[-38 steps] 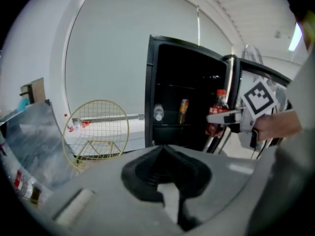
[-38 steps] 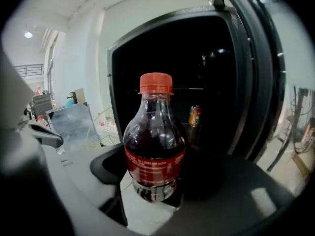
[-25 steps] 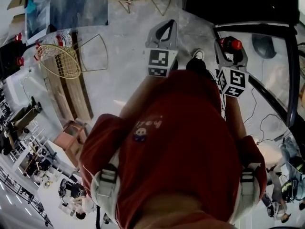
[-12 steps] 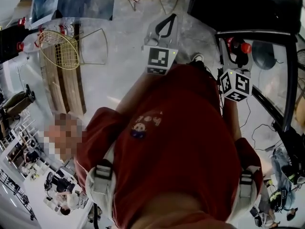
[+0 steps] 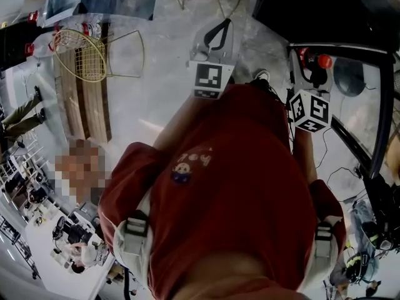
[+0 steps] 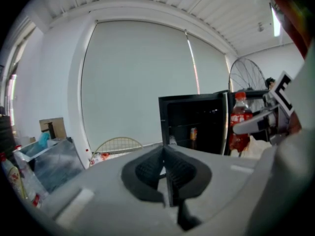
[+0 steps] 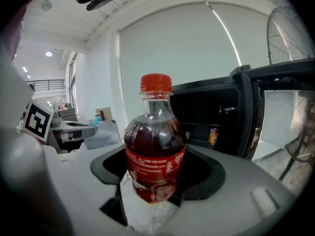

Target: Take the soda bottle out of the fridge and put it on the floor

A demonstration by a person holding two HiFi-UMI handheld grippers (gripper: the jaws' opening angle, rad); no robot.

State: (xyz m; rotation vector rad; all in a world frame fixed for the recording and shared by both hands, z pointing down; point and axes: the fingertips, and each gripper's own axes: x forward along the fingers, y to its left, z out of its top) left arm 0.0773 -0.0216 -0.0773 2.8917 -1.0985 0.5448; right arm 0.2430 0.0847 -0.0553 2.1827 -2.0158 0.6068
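Note:
A soda bottle (image 7: 155, 146) with dark drink, a red label and a red cap stands upright between the jaws of my right gripper (image 7: 152, 181), which is shut on its lower body. In the head view the bottle's cap (image 5: 324, 61) shows just ahead of the right gripper (image 5: 309, 64), in the air above the floor. The black fridge (image 7: 221, 122) stands open behind it, its glass door (image 5: 369, 105) swung out at the right. My left gripper (image 5: 217, 39) is held out beside it, shut and empty; its view shows its pads (image 6: 152, 168) pressed together and the bottle (image 6: 239, 122) at the right.
A can (image 7: 213, 135) sits on a fridge shelf. A fan (image 7: 290, 33) stands right of the fridge. Gold wire chairs (image 5: 78, 55) and a wooden bench (image 5: 87, 105) stand at the left on the grey floor (image 5: 162, 92). Cables (image 5: 337, 161) lie by the door. My red shirt hides the floor below.
The right gripper with the bottle has drifted slightly right. The left gripper stays where it was, still shut. The head view has shifted a little.

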